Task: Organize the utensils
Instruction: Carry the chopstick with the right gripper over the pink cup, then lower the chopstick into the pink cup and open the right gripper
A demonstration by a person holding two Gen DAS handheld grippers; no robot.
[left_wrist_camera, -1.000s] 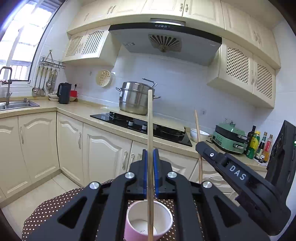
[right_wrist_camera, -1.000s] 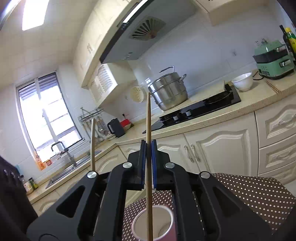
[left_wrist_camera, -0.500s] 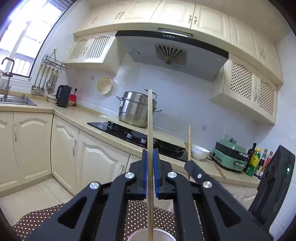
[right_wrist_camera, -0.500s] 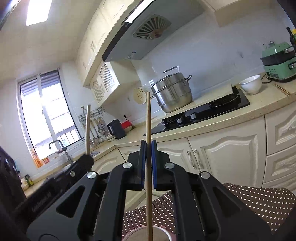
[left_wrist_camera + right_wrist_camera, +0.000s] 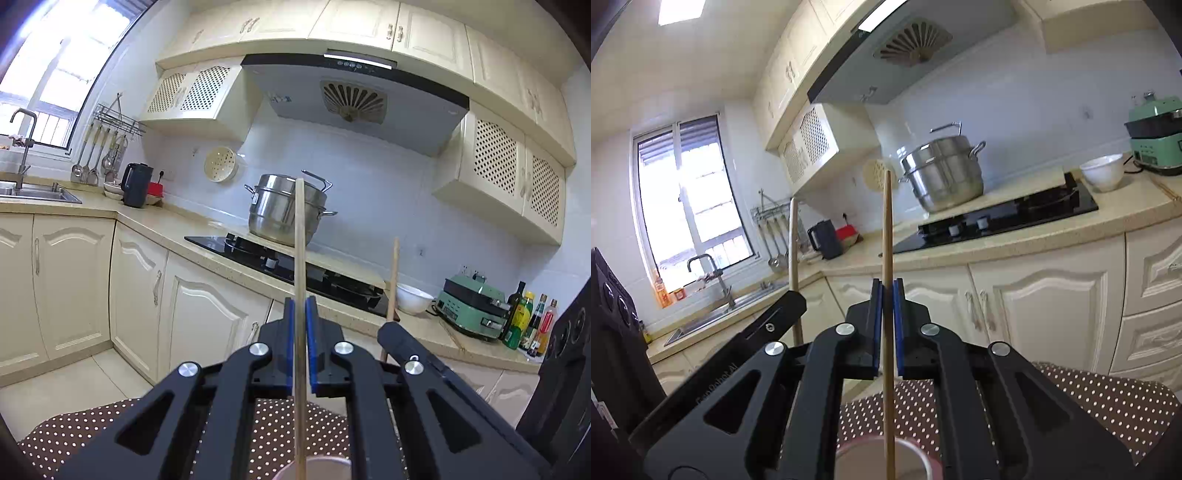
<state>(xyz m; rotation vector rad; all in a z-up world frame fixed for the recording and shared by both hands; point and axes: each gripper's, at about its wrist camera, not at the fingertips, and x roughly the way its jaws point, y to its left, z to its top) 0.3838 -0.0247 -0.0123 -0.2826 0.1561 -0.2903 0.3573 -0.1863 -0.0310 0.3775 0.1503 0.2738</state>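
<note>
Each tool, left (image 5: 300, 343) and right (image 5: 887, 325), pinches an upright wooden chopstick (image 5: 300, 258) (image 5: 887, 236) above the pink cup (image 5: 882, 459) at the frame's bottom centre.

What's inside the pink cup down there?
One wooden chopstick, held upright by the right tongs, dips into the pink cup. The left tongs hold another chopstick over it. The cup's bottom is cut off by the picture's edge, so anything else inside can't be seen.

Relative to the pink cup (image 5: 882, 458): both chopsticks now lower. Left gripper (image 5: 300, 343) has sunk with its chopstick (image 5: 300, 258), lower end just inside the cup rim. Right gripper (image 5: 887, 325) likewise; its chopstick (image 5: 887, 240) reaches deeper into the cup.
</note>
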